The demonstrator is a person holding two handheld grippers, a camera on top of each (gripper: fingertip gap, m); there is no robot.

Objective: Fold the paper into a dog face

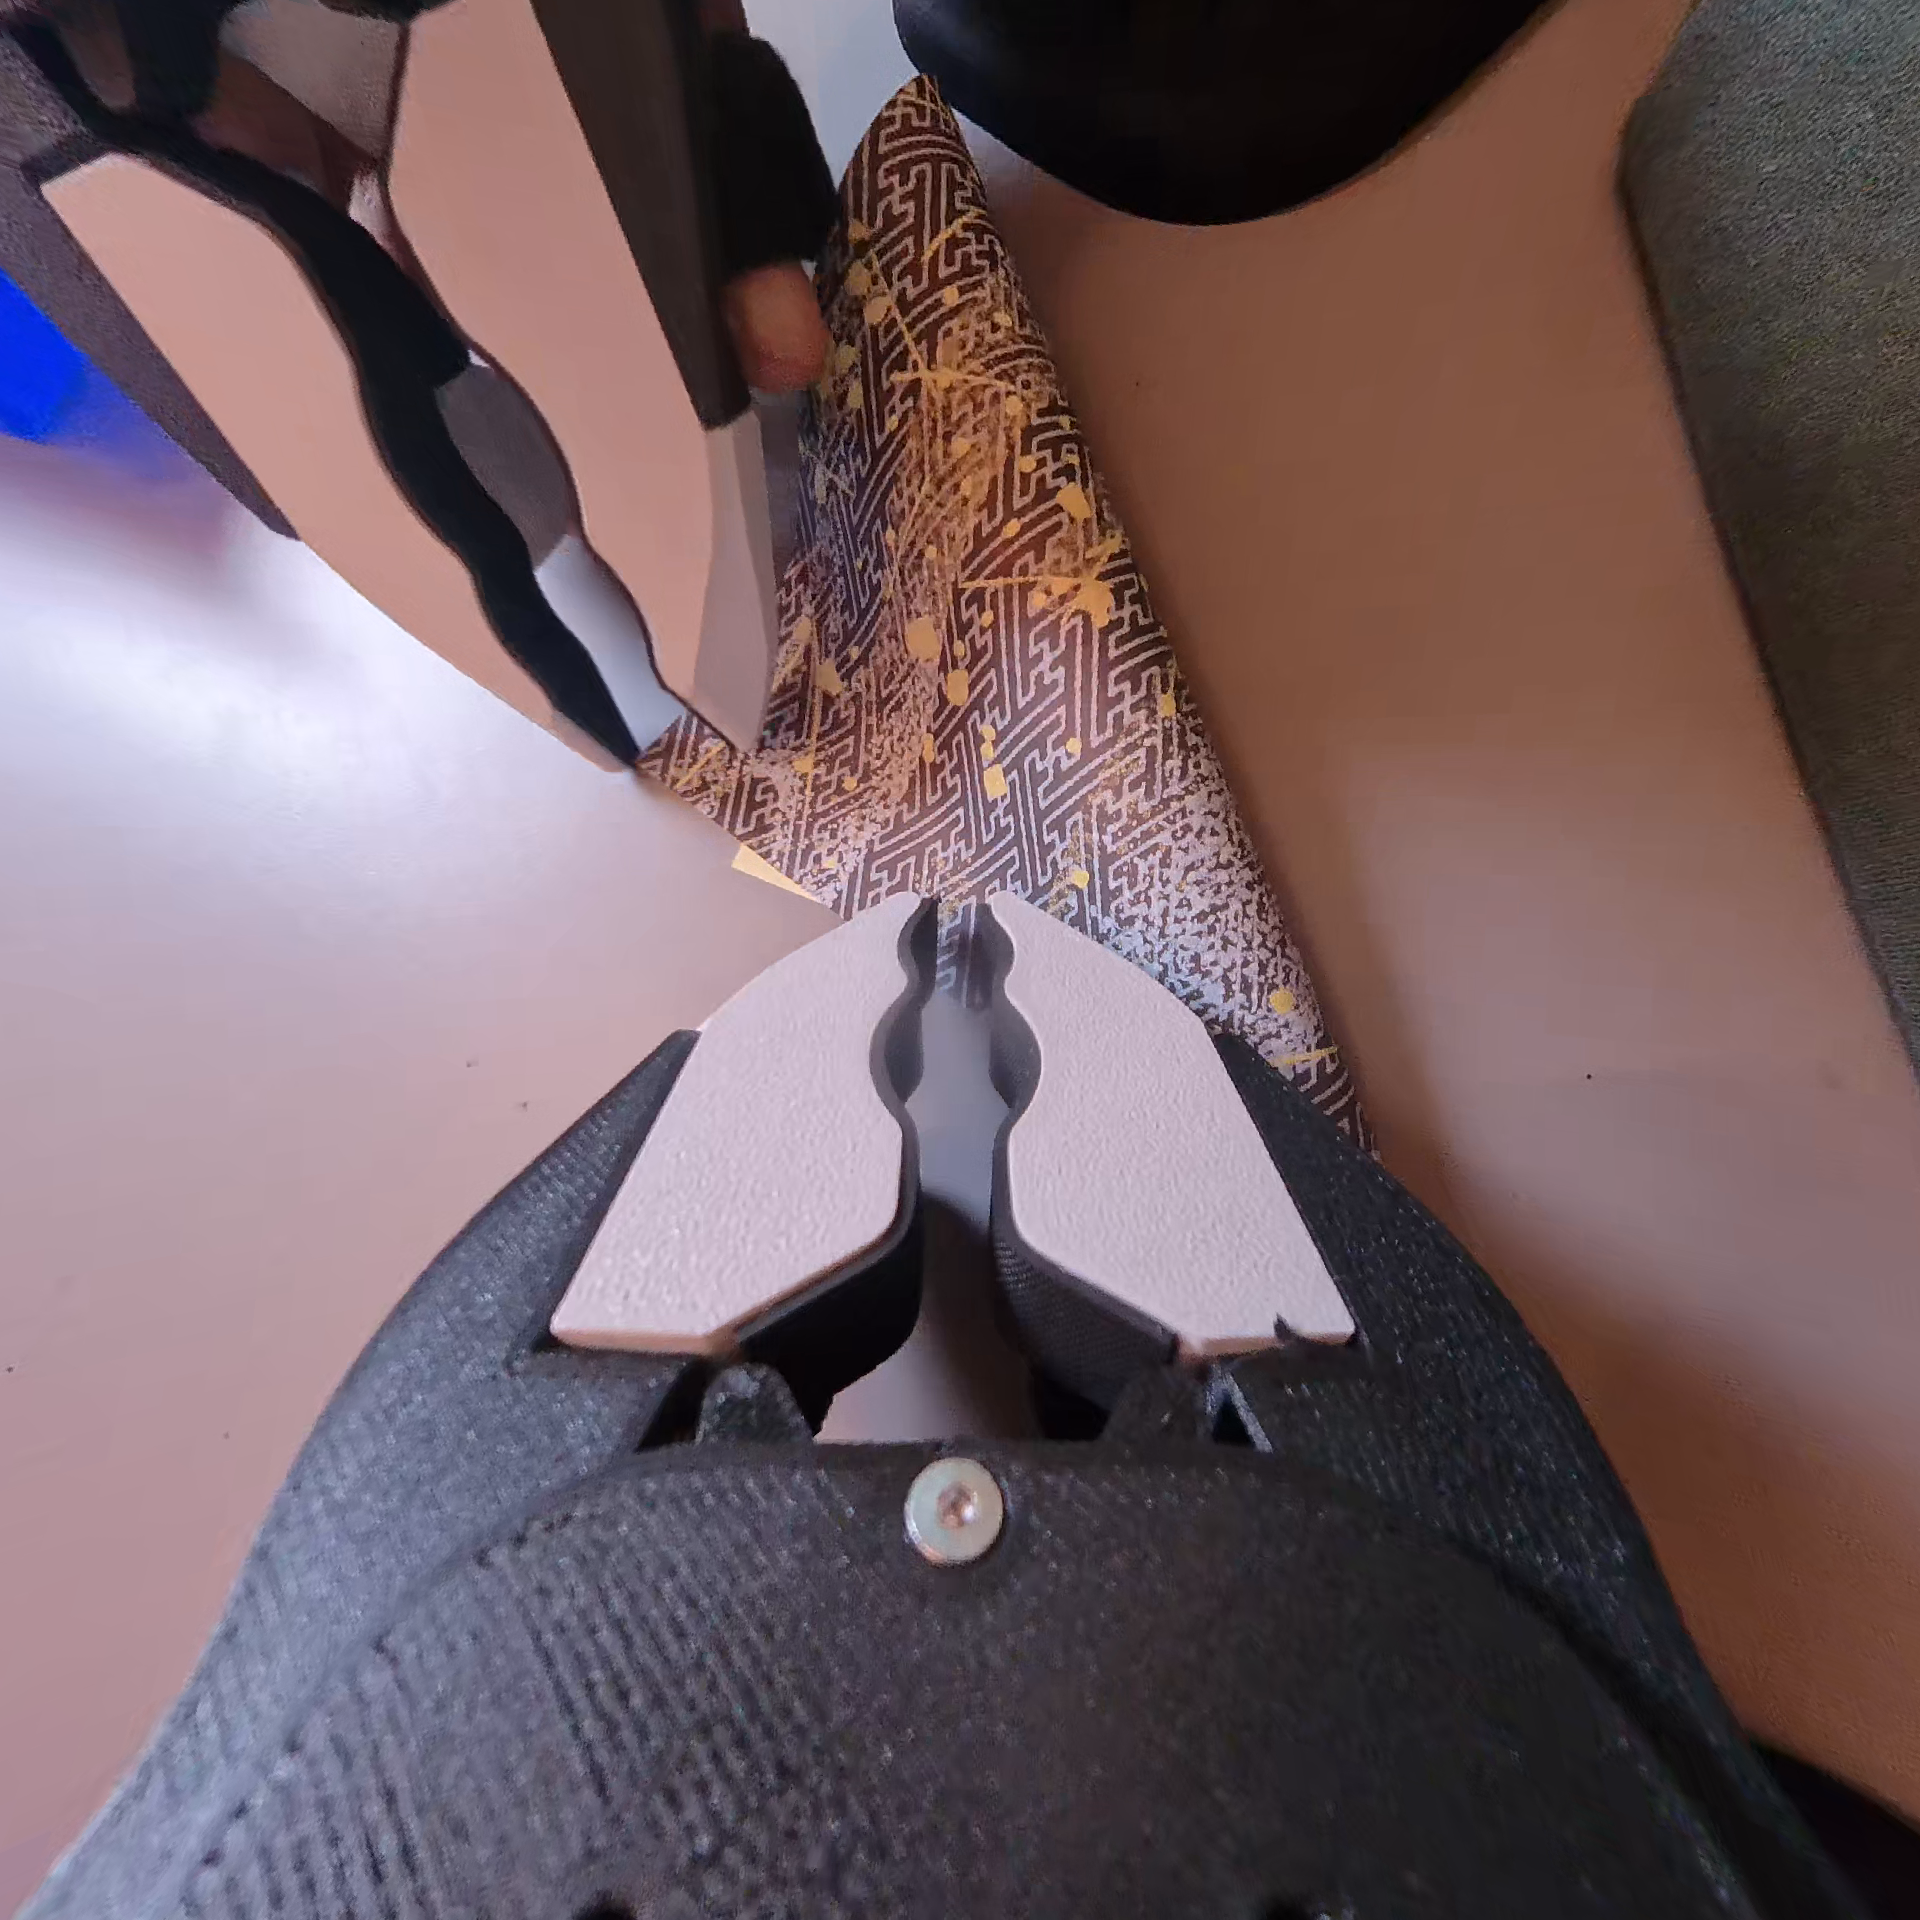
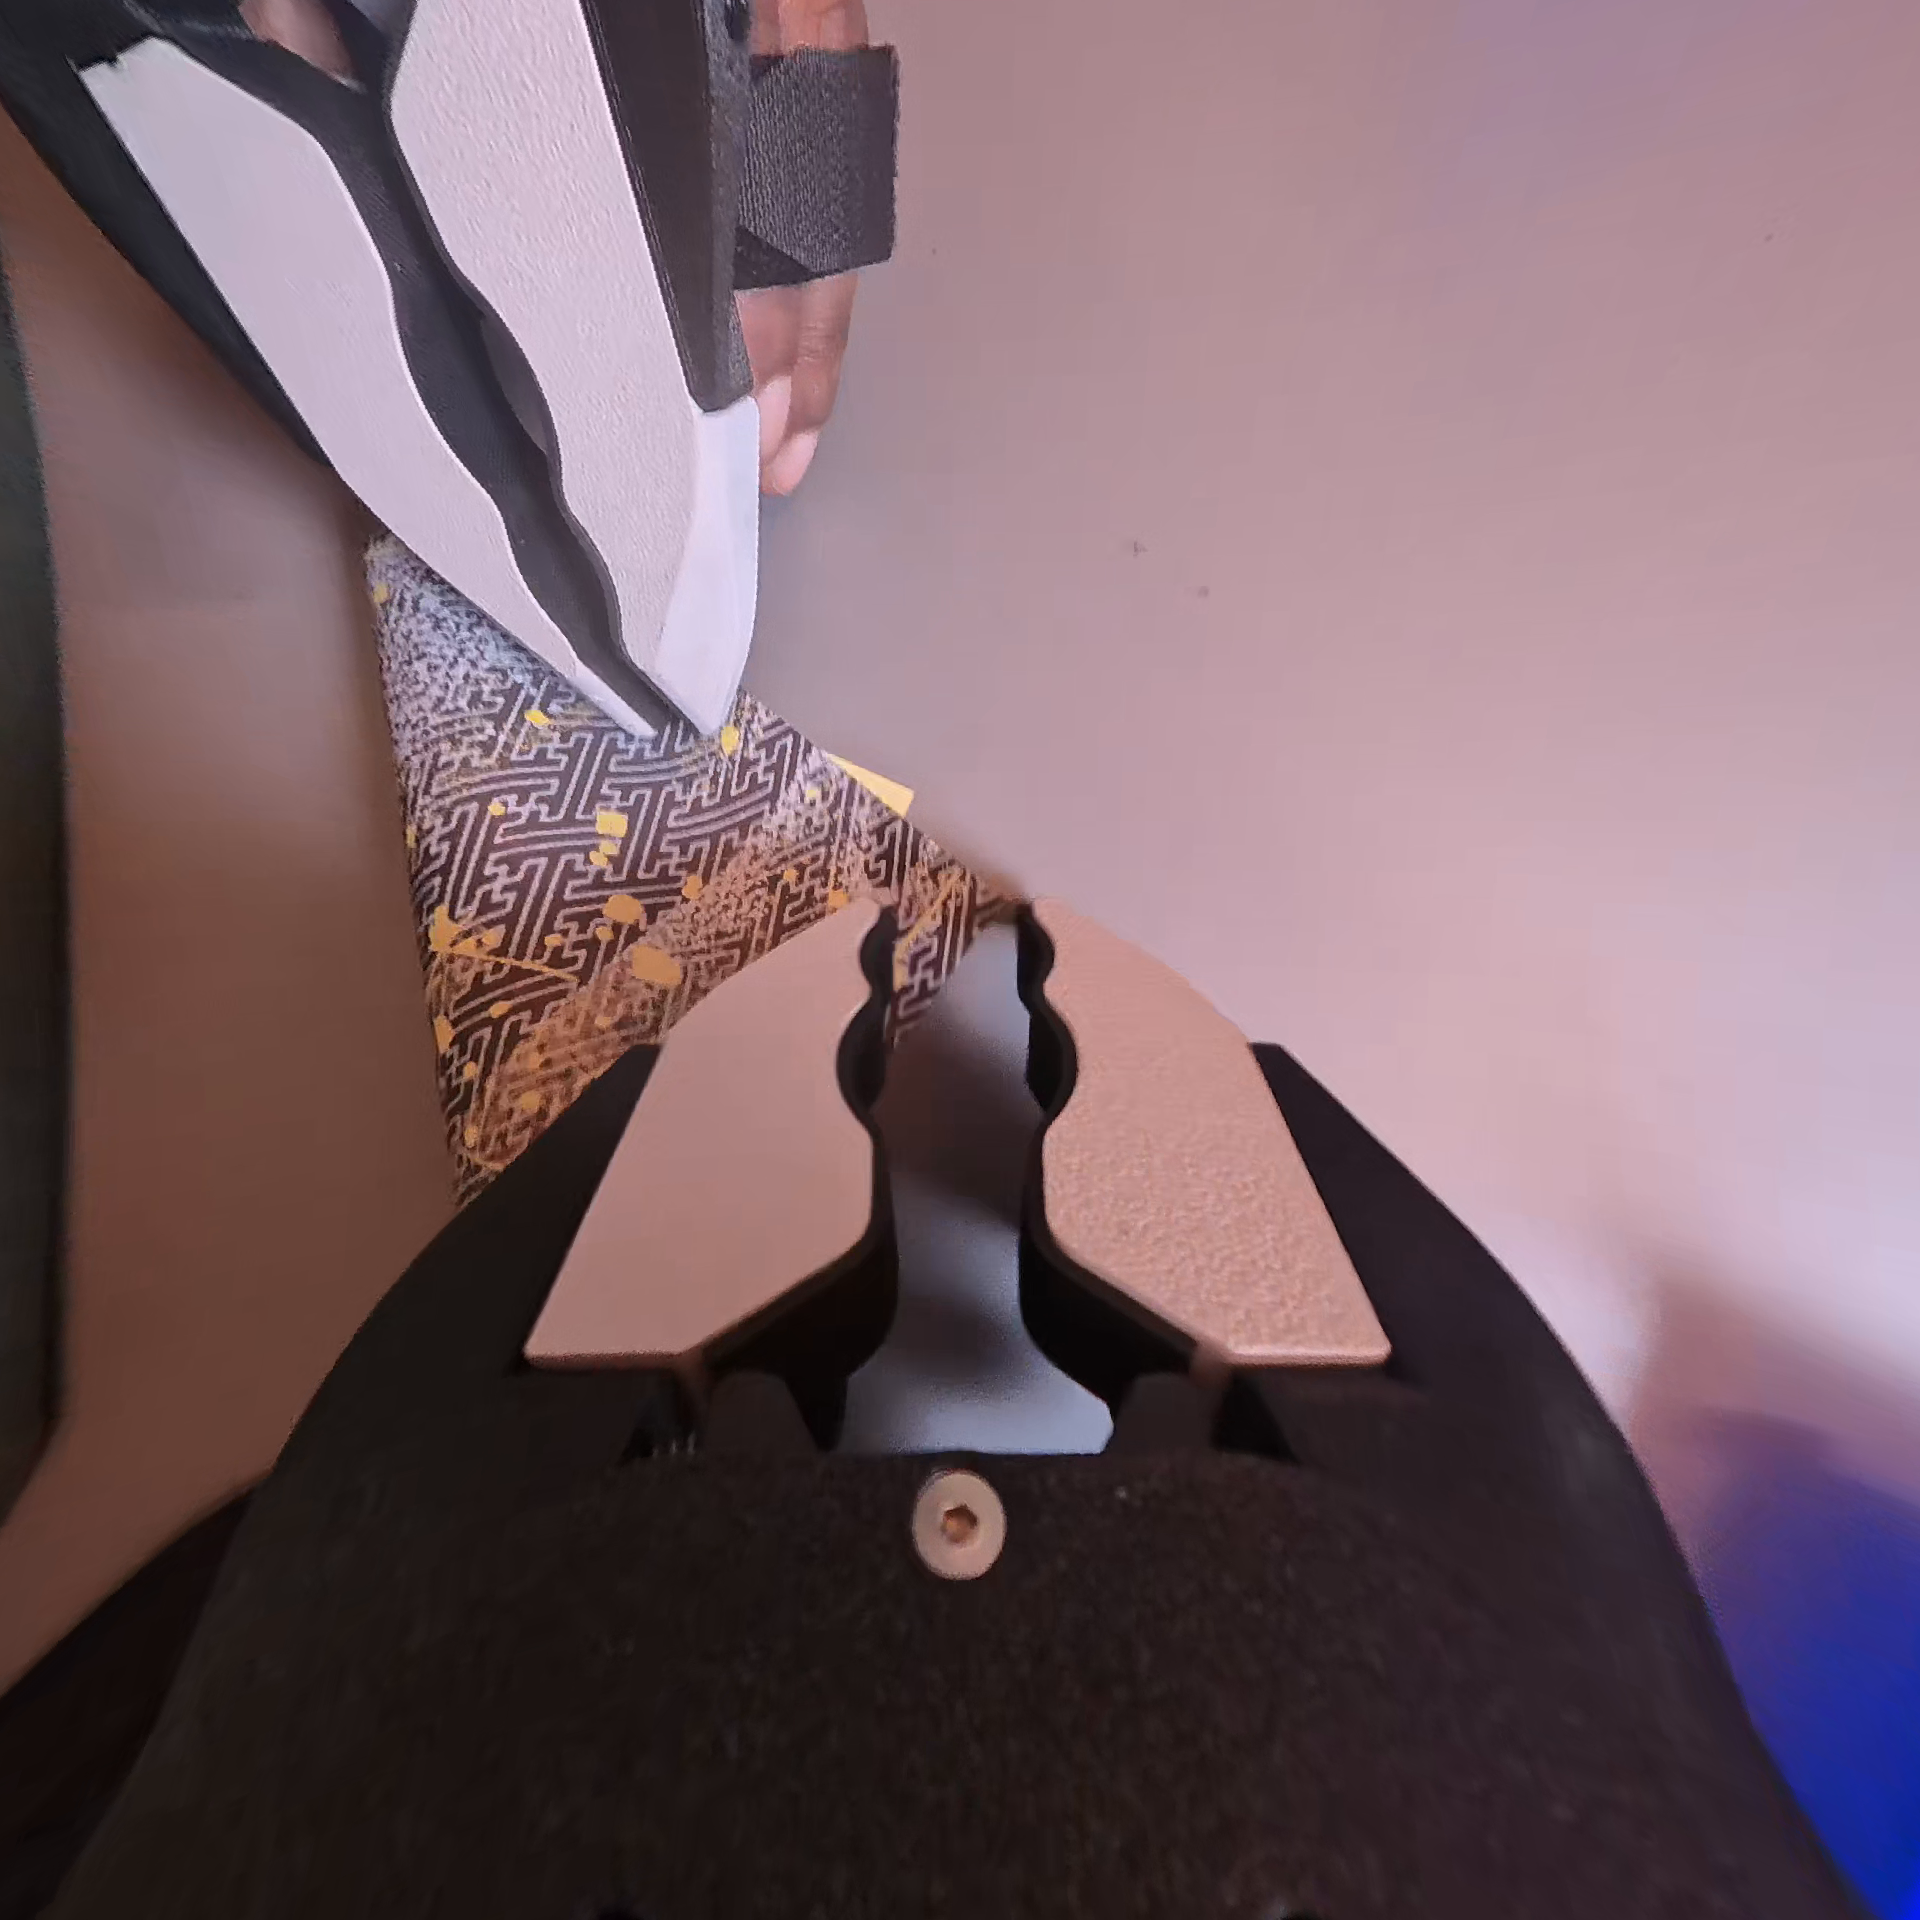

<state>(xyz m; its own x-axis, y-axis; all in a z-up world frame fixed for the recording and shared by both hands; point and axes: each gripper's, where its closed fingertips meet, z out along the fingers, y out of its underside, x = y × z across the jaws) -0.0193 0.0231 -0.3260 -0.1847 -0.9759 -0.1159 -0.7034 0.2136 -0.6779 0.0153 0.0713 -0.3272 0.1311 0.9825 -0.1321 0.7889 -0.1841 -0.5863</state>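
The folded paper [image 1: 987, 623] is dark brown with a white maze print and gold splashes. It lies flat on the table, and a small yellow corner [image 1: 769, 868] sticks out from under it. My left gripper [image 1: 956, 914] has its jaws almost together, tips down on the near end of the paper. In the right wrist view it [image 2: 681, 727] presses on the paper [image 2: 582, 862]. My right gripper [image 2: 951, 920] is partly open, with a patterned corner of the paper between its fingers. In the left wrist view it [image 1: 681, 743] touches the paper's far left corner.
The table [image 1: 1403, 727] is pinkish beige. A grey-green cushion [image 1: 1787, 520] borders it on the right, and a black rounded object [image 1: 1195, 94] sits at the far end. A blue patch [image 1: 42, 364] shows at the left. A gloved hand [image 1: 779, 332] holds the right gripper.
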